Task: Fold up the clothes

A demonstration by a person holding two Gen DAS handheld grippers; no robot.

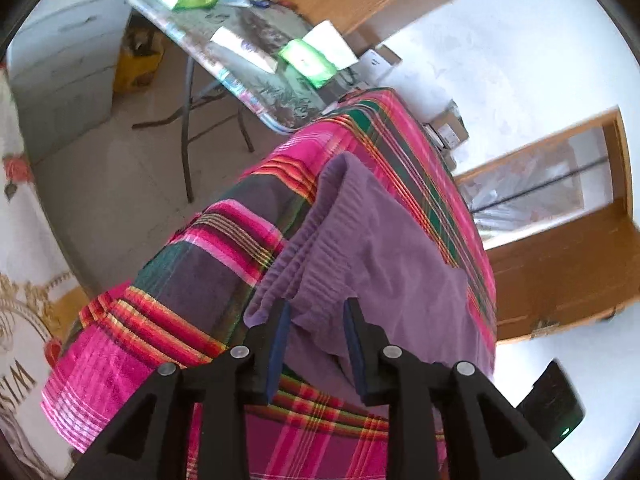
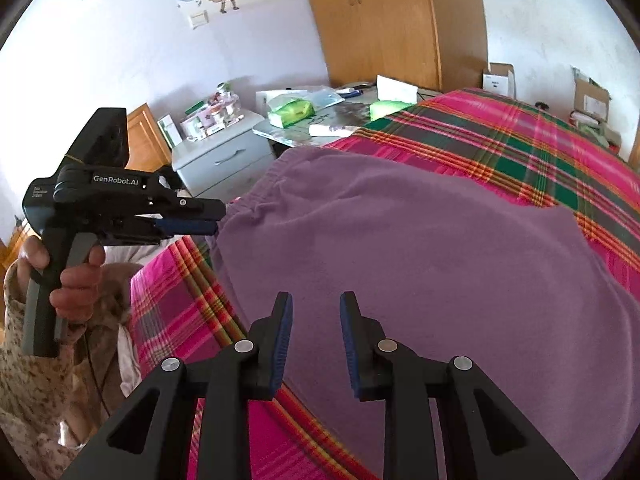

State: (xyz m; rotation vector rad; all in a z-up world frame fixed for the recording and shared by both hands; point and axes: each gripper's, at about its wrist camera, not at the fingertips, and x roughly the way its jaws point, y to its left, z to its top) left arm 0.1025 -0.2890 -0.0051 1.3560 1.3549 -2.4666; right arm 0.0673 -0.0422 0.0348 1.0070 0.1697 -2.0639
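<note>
A purple garment point(image 1: 380, 240) point(image 2: 400, 240) lies spread on a bed with a pink, green and grey plaid cover point(image 1: 200, 272) point(image 2: 520, 140). Its ribbed waistband faces the bed's left edge. My left gripper point(image 1: 317, 306) point(image 2: 220, 220) is at that waistband; a loose fold of the fabric sits between its blue pads, which stand apart and do not squeeze it. A hand point(image 2: 76, 280) holds this gripper's handle. My right gripper point(image 2: 316, 300) hovers open over the garment's near part, with nothing between its fingers.
A folding table point(image 1: 256, 92) point(image 2: 288, 136) with green packets and papers stands beyond the bed. A pale nightstand point(image 2: 216, 160), a wooden wardrobe point(image 2: 380, 20) and cardboard boxes point(image 2: 588, 100) line the walls. The floor point(image 1: 120, 152) lies left of the bed.
</note>
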